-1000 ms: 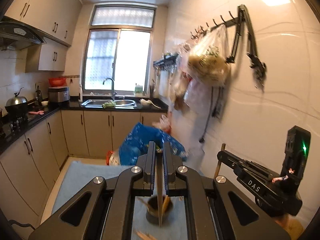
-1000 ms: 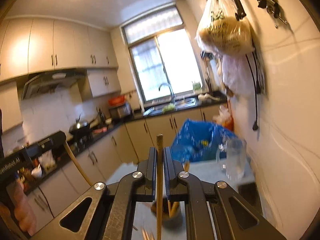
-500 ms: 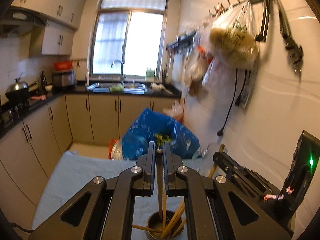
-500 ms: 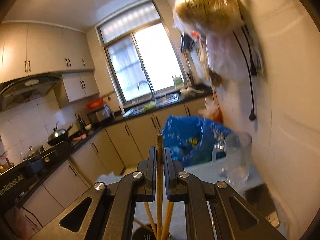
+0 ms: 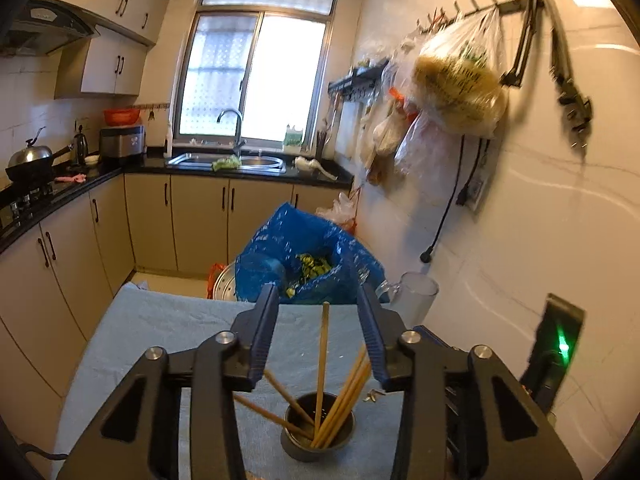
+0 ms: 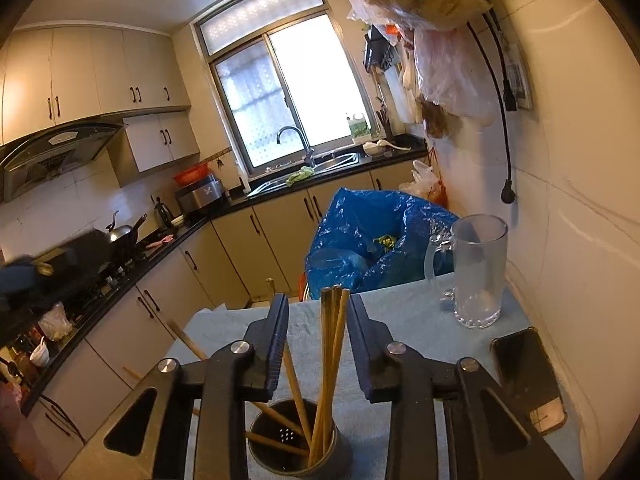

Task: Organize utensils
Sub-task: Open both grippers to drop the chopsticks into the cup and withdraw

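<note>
Both grippers, left [image 5: 320, 308] and right [image 6: 318, 316], hover with jaws apart above a metal cup [image 6: 294, 446] of wooden chopsticks [image 6: 330, 364] on the cloth-covered table [image 6: 404, 308]. Near its far right corner stands a glass mug [image 6: 476, 272]

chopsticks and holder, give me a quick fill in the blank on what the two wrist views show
1. The chopsticks stand in a dark ____ holder.
2. The fingers of both grippers, left gripper and right gripper, are ____.
3. The bag beyond the table is ____.
4. The glass mug holds ____ chopsticks.

Missing words: metal; open; blue; no
</note>
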`<act>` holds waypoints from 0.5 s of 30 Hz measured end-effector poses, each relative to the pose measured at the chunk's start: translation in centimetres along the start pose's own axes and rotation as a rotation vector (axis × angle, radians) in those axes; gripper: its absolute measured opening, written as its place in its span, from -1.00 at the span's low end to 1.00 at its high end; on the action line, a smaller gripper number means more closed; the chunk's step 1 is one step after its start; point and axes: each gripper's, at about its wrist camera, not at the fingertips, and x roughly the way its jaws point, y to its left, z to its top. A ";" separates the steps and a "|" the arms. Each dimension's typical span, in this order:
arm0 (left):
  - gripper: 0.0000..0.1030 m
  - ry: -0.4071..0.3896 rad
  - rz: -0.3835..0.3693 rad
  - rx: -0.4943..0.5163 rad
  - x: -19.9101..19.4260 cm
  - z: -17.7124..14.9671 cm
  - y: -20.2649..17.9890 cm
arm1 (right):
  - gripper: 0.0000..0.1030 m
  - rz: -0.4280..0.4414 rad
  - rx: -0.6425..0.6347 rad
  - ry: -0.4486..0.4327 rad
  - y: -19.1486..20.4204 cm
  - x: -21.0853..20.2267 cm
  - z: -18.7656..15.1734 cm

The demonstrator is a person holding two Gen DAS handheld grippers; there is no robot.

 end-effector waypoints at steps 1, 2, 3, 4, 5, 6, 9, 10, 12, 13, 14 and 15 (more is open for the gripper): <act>-0.19 -0.007 -0.004 -0.001 -0.7 0.0 0.0 | -0.38 0.000 -0.002 -0.003 0.0 -0.5 0.0; -0.19 -0.020 -0.009 -0.003 -2.0 0.0 0.2 | -0.37 0.000 -0.002 -0.006 0.0 -1.0 0.0; -0.18 -0.030 -0.010 -0.004 -2.9 0.0 0.3 | -0.35 0.002 0.001 -0.009 0.0 -1.7 0.0; -0.16 -0.044 -0.009 -0.004 -4.1 -0.1 0.5 | -0.34 0.004 0.003 -0.011 -0.1 -2.2 0.0; -0.11 -0.052 -0.008 -0.004 -4.8 -0.1 0.6 | -0.28 0.005 0.004 -0.013 -0.1 -2.9 -0.1; -0.07 -0.065 -0.006 -0.007 -6.1 -0.3 0.8 | -0.22 0.005 0.005 -0.017 -0.1 -3.8 -0.3; 0.06 -0.092 0.002 -0.015 -9.3 -1.4 1.7 | -0.13 0.011 -0.003 -0.005 0.0 -5.6 -1.0; 0.10 -0.098 0.006 -0.016 -10.4 -2.1 2.1 | -0.11 0.012 -0.012 0.013 0.1 -6.2 -1.7; 0.29 -0.098 0.021 -0.014 -11.8 -3.5 2.8 | 0.00 0.011 -0.034 0.062 0.1 -6.8 -3.3; 0.32 -0.093 0.033 -0.009 -12.3 -4.3 3.2 | 0.01 0.009 -0.042 0.083 0.1 -7.0 -4.1; 0.36 -0.077 0.058 -0.001 -12.7 -5.7 3.6 | 0.01 0.006 -0.057 0.120 0.0 -7.1 -5.4; 0.38 -0.059 0.073 0.004 -12.7 -6.7 4.0 | 0.01 0.004 -0.071 0.154 -0.1 -7.0 -6.5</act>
